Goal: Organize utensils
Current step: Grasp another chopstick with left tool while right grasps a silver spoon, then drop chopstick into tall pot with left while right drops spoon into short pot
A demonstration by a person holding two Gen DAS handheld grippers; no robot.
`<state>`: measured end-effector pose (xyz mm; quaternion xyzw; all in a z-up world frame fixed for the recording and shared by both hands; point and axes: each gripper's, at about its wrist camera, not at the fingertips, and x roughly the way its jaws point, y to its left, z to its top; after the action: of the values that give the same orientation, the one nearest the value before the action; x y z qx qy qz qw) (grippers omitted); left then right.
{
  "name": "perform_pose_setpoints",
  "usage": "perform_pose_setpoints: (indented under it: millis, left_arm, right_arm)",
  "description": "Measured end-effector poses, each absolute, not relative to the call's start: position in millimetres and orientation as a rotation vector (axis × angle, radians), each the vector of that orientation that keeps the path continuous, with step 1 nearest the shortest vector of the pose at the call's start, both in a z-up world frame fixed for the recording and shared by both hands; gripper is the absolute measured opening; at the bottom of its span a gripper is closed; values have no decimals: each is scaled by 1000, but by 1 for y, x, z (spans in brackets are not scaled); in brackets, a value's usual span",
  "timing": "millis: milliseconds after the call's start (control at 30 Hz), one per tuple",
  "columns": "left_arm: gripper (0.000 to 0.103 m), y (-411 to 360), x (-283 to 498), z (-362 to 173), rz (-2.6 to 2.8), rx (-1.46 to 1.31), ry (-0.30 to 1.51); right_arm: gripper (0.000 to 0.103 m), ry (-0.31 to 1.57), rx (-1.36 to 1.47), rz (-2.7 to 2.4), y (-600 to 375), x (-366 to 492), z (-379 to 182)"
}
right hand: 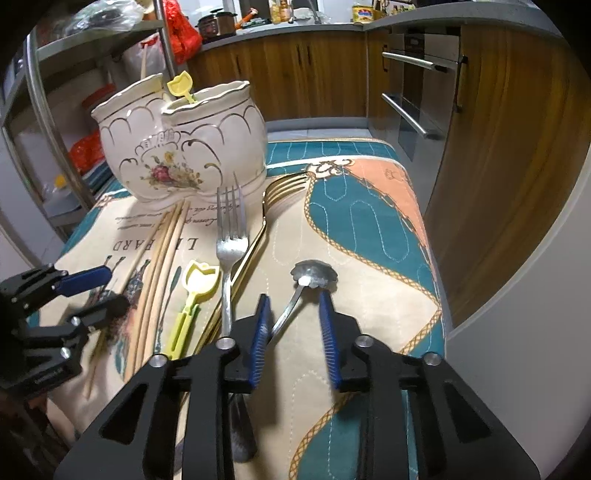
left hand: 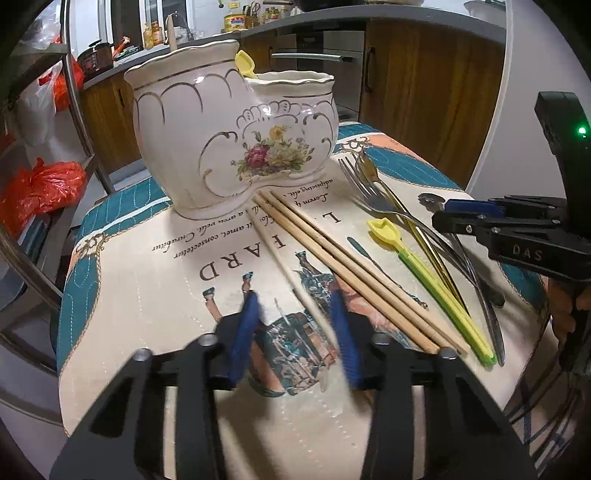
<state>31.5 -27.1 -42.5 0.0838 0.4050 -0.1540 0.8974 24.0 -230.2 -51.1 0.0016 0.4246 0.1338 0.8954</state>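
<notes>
Indoor light, moderately dim, warm. Glare spots on the ceramic utensil holder [left hand: 236, 144]. Soft shadows under the silver fork [right hand: 229, 254]. One chopstick [left hand: 295, 291] motion-blurred in left wrist view. Strong fisheye bending, dark vignette corners.

Place: a home kitchen.
Cabinets: wooden fronts [right hand: 310, 74] under a grey counter [right hand: 295, 27], 12 o'clock.
Oven: steel-handled door [right hand: 413, 92], 1 o'clock.
Counter clutter: jars [left hand: 234, 22], a pot [left hand: 98, 55], 11 o'clock.
Rack: metal shelving [right hand: 40, 92] with bags [left hand: 40, 184], 9 o'clock.
</notes>
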Motion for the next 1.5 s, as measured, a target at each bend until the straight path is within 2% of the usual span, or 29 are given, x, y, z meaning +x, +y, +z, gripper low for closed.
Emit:
perform_pose_setpoints:
  millis: [67, 133, 200, 267, 667, 1167, 1500]
  left_arm:
    - [21, -22, 34, -41, -328, 175, 845]
    - [8, -14, 37, -41, -338, 169, 859]
    - [6, -6, 41, -40, -361, 147, 879]
    - [6, -1, 42, -39, -374, 138, 892]
    - [5, 10, 31, -27, -440, 150, 891]
    - [5, 26, 20, 44, -511, 84, 471]
    - [5, 54, 85, 102, -474, -132, 284]
  right_arm:
    - [14, 884, 17, 286, -232, 28, -51]
    - [12, 888, 30, 292, -235, 32, -52]
    - [7, 886, 37, 302, -236, 34, -51]
    - [3, 872, 41, 317, -237, 33, -48]
    - [3, 653, -11, 348, -241, 7, -1]
    - [3, 373, -16, 381, -217, 17, 65]
    - [3, 270, 55, 369, -205, 68, 112]
